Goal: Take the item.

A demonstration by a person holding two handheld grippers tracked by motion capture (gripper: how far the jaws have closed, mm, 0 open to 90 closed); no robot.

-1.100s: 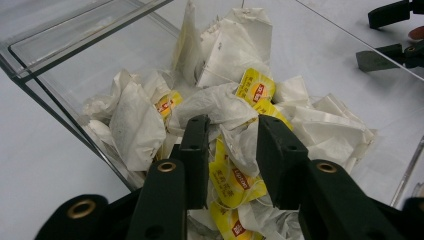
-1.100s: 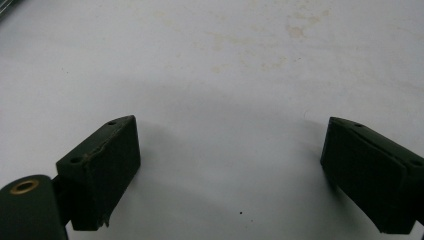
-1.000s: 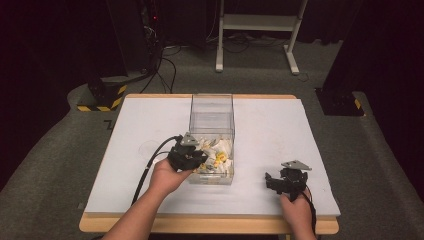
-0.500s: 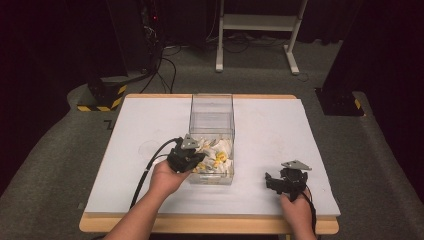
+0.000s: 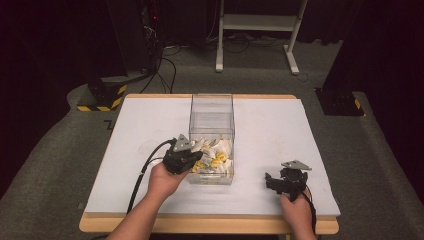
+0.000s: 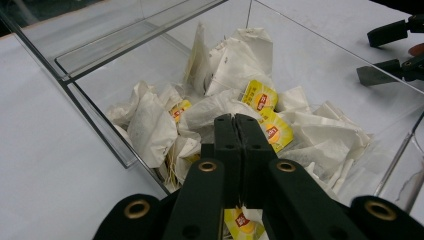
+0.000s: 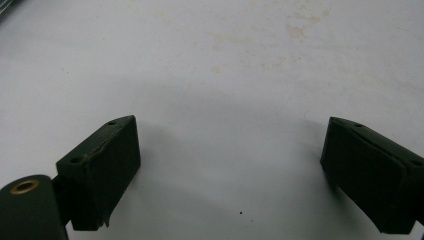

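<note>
- Left gripper [image 5: 196, 161]: held in the person's left hand [image 5: 165, 181] at the near left wall of the clear box [image 5: 212, 107], its jaws reaching over the rim into the heap of tea bags. In the left gripper view the left gripper [image 6: 235, 122] has its jaws pressed flat together (they have just been closing). A yellow-tagged tea bag [image 6: 239, 221] hangs just beneath them near their base; whether it is pinched between the pads cannot be told.
- Tea bags [image 5: 214, 152]: a loose pile of white paper sachets, several with yellow-and-red tags, lying in the near half of the clear box. The left gripper view shows the tea bags [image 6: 235, 60] heaped against the far wall and spread across the floor of the box.
- Clear box: a tall, open-topped, transparent container standing upright near the middle of the table [image 5: 140, 125]; its far half is bare.
- Right gripper [image 5: 272, 181]: held in the person's right hand [image 5: 296, 210] at the near right part of the table, well apart from the box. In the right gripper view the right gripper [image 7: 230, 172] has its jaws spread wide with nothing between them (plain white table surface beneath).
- Table: white top with a wooden edge, faintly stained in places.
</note>
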